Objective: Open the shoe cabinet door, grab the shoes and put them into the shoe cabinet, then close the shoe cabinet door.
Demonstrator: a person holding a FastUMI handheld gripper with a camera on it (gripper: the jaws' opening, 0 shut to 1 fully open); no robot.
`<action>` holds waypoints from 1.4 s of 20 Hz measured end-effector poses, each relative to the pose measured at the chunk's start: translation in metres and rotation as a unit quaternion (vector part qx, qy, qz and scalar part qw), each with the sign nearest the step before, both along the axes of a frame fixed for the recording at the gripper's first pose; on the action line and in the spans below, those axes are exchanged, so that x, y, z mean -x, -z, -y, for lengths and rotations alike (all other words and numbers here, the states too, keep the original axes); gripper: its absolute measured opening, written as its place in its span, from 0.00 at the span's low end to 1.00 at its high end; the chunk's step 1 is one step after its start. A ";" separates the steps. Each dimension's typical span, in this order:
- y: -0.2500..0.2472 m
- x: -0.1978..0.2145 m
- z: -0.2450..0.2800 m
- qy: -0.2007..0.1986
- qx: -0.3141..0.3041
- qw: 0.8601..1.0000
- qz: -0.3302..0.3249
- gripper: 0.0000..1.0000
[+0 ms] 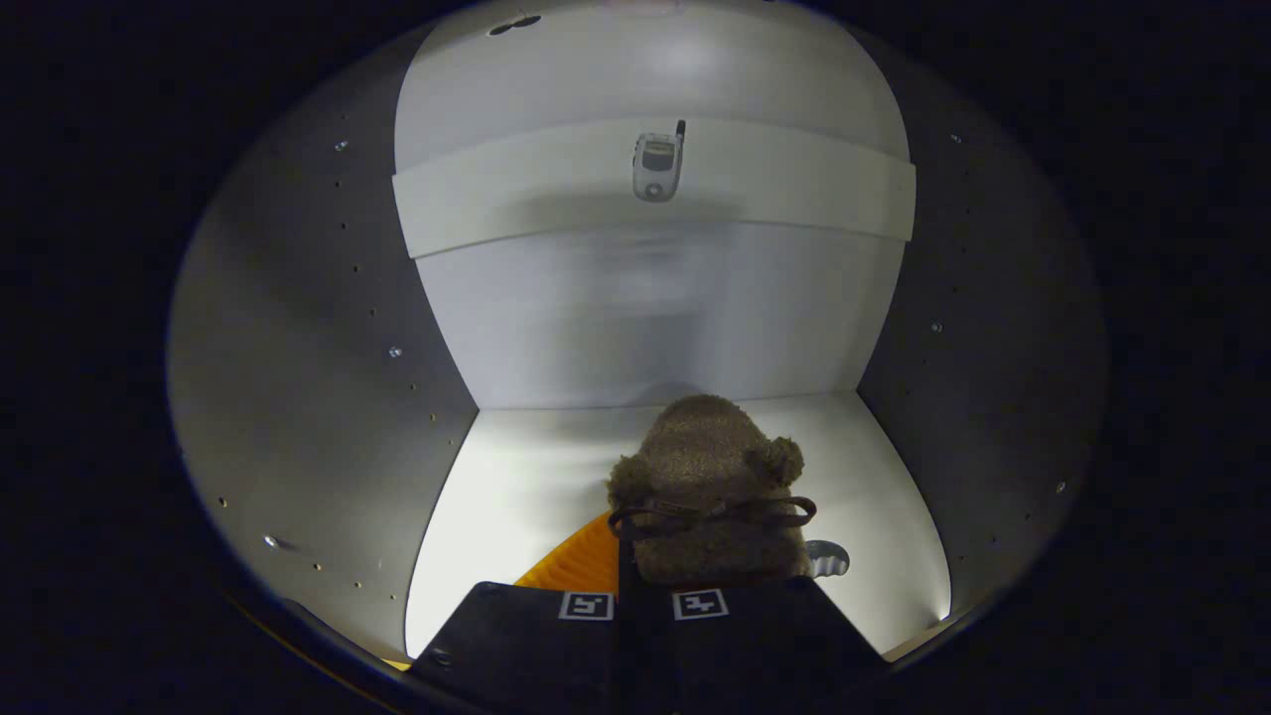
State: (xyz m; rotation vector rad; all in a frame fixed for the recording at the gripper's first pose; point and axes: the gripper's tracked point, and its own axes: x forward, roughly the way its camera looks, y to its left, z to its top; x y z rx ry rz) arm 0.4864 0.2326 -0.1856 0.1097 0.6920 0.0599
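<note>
Gripper (pixel 643 596) is seen inside the shoe cabinet (pixel 298 377), fingers drawn close together w/ almost no gap betw. them; marker squares (pixel 586 605) sit on each finger's upper face. Jaws are clenched on the fuzzy brown slipper (pixel 707 467), gripped at its rear edge, so the shoe is held just ahead of the fingers, toe pointing to the cabinet's back wall. Two small round ears (pixel 776 460) are seen on the slipper's top, and a thin dark bow or strap (pixel 715 513) runs across it near the fingertips. An orange ridged sole (pixel 581 566) shows at the slipper's lower left, just beside the left finger. Whether the sole touches the cabinet floor (pixel 516 497) can't be told. The floor is lit bright white; side walls are grey w/ rows of small peg holes and a few screws. A small grey scalloped piece (pixel 829 558) is seen on the floor just right of the slipper. Higher up, beyond the shoe, a white shelf (pixel 477 204) spans the cabinet, w/ a flip phone (pixel 656 164) lying on it.
</note>
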 end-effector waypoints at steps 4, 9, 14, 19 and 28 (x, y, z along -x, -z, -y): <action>0.001 0.007 0.000 0.008 0.000 1.000 -0.015 0.17; -0.013 0.026 0.004 0.014 -0.014 1.000 -0.020 0.56; -0.034 0.049 0.003 -0.001 -0.022 1.000 -0.011 0.94; -0.057 0.072 0.017 0.011 -0.026 0.999 0.014 0.97; -0.138 0.117 0.039 0.000 -0.028 0.989 0.145 0.98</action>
